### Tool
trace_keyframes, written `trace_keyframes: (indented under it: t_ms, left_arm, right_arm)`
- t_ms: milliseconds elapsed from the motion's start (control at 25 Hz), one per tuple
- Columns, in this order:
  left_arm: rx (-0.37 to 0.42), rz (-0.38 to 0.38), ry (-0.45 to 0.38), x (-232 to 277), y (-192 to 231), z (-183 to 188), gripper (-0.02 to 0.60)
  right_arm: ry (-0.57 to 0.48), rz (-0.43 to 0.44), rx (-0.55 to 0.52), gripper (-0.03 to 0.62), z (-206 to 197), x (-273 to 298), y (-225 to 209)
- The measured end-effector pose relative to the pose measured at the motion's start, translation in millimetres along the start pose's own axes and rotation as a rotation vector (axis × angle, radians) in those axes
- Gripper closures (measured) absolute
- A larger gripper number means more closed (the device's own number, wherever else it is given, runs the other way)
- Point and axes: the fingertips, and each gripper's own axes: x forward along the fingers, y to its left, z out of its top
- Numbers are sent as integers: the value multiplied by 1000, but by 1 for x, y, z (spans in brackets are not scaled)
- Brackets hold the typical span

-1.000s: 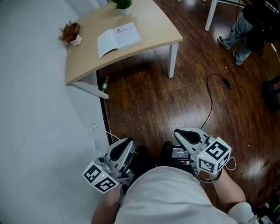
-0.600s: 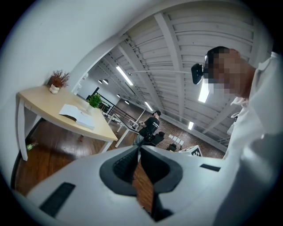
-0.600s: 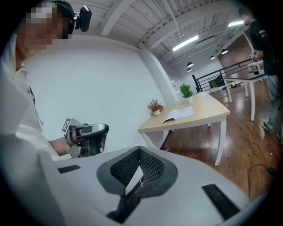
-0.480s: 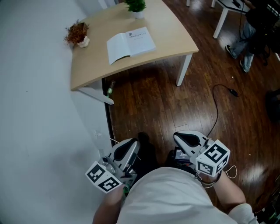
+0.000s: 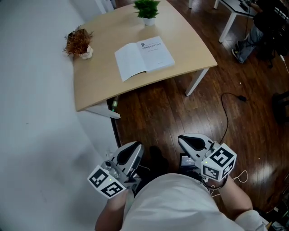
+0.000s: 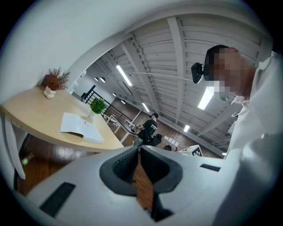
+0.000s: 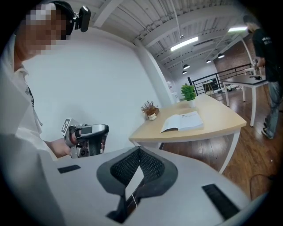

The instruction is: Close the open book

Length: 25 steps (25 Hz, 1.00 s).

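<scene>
Plainly, the open book [image 5: 144, 57] lay flat on the pale wooden table [image 5: 99, 88] in the upper middle of the head view, its spine running roughly away from the person, with print showing at the top of the right-hand page. A small green plant [image 5: 147, 10] stood beyond it near the table's far edge, and a dried reddish plant [image 5: 77, 41] sat well apart at the upper left. Both tools were held low, close to the person's body at the bottom of the frame and well short of the table. The left gripper [image 5: 134, 148] had its jaws pressed together with nothing between them, and the right gripper [image 5: 185, 140] was likewise closed and empty. From the right gripper view the book [image 7: 183, 122] appeared thin and soft-covered, so it would probably be light, its pages limp rather than stiff, and liable to slide on the smooth tabletop. A sensible hold seemed to be the free outer edge of one half, pinched shallowly by opened jaws and swung over the spine, while the other tool steadied the opposite half against slipping.
</scene>
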Motion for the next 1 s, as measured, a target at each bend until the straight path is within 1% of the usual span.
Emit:
trace_keyframes:
  t_ms: [160,320,600,800,1000]
  left_arm:
    - [-4,-16,4,-3,29,18,583]
    - [-9,-29,-1,-3,46,29,583]
    - [-23,-29,4,15,73,41,583]
    - [-25,22,-11,38,105,54,583]
    - [-30,92,-20,77,135,76,583]
  right_arm:
    - [-9,-20,-6,595,18,30,0]
    - [-6,-39,-11,595,28,49,-3]
    - [7,-61,-46,595,46,75,-27]
    - [37,-21,-94,595,58,111,-60]
    - [76,34,-153,595,85,144,-98]
